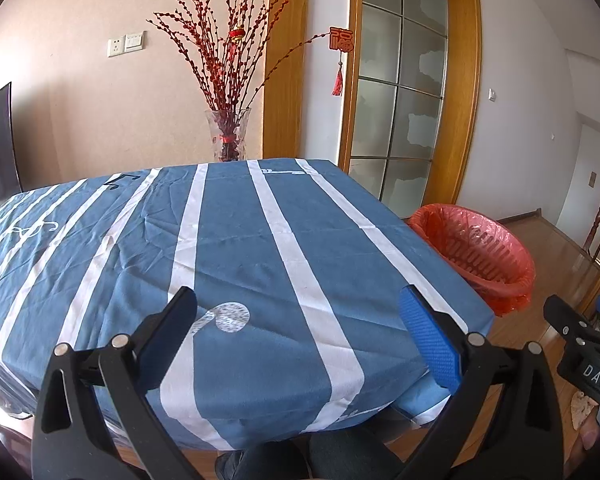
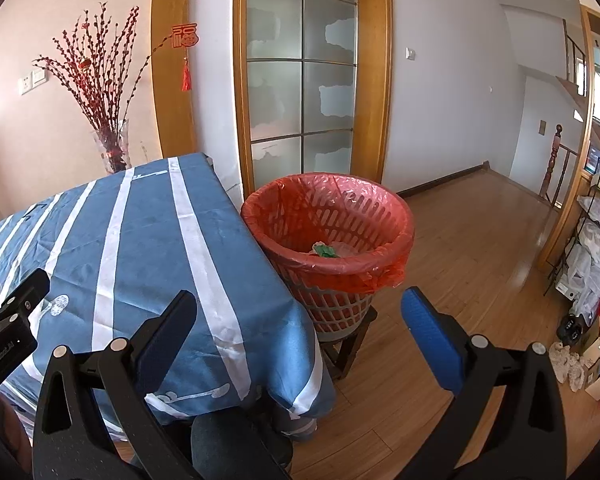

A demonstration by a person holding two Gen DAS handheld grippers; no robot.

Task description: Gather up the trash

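My left gripper [image 1: 298, 334]: fingers spread wide, nothing between them, above the near edge of the table.

My right gripper [image 2: 298, 334]: likewise spread and empty, over the table's corner and the wooden floor [image 2: 480, 248].

Tablecloth [image 1: 236, 240]: blue with white stripes, wrinkled.

Waste basket [image 2: 342, 304]: just beside the table's right edge, on a low wooden stand, lined with a red bag [image 2: 364, 276].

Trash [image 2: 326, 249]: green and pale scraps inside the basket.

Vase of red branches [image 1: 228, 132]: behind the table's far edge.
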